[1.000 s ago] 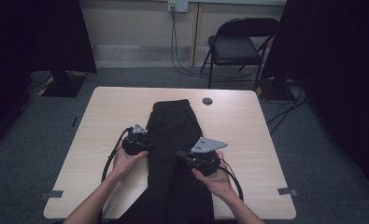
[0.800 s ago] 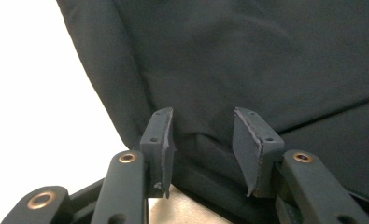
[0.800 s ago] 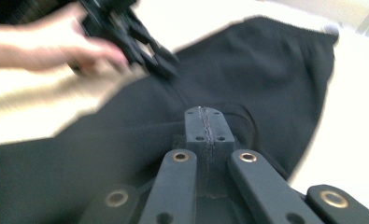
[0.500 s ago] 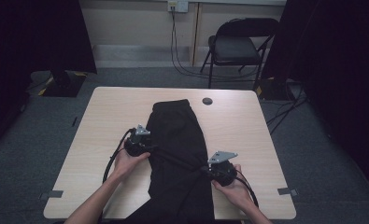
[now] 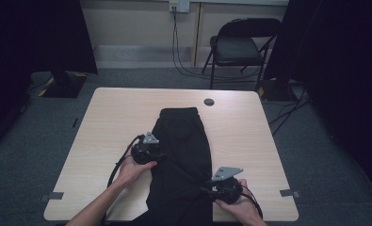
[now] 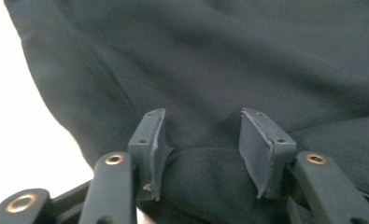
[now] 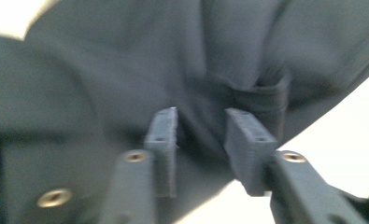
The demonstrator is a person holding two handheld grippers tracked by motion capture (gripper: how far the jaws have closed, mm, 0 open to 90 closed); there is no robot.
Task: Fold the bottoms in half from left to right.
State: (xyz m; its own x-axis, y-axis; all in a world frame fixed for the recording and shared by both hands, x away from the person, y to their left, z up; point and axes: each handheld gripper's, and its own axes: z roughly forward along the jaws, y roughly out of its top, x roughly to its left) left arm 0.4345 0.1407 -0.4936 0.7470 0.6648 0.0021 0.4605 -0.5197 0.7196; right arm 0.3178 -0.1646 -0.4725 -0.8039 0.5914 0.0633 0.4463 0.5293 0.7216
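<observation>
- The table [image 5: 108, 122], light wood-grain with rounded corners, stands on grey carpet. It has a small round dark cap [image 5: 209, 101] near its far edge.
- A black folding chair [image 5: 240, 44] stands beyond the table against the pale wall, with cables hanging from a wall socket beside it.
- The black garment [image 5: 183, 141] lies down the middle of the table as a long, narrow, folded strip. Its far end is squared off short of the round cap, and its near end runs over the table's near edge. It looks like a pair of trousers. The cloth is matt and plain, smooth over the far half, and drawn into diagonal creases between the two grippers.
- In the right gripper view a flat band of cloth [image 7: 266, 95], perhaps a belt loop or hem, stands out at the garment's edge with the pale tabletop behind it.
- The left gripper [image 5: 155, 154] sits at the garment's left edge about halfway along it. In the left gripper view its jaws stand apart, with a rounded fold of cloth bulging between the pads [image 6: 152, 149]. Whether the pads press on that fold I cannot tell.
- The right gripper [image 5: 211, 189] lies at the garment's right edge near the table's near side. Its jaws have just been opening, and a dark ridge of cloth sits in the gap, seemingly loose.
</observation>
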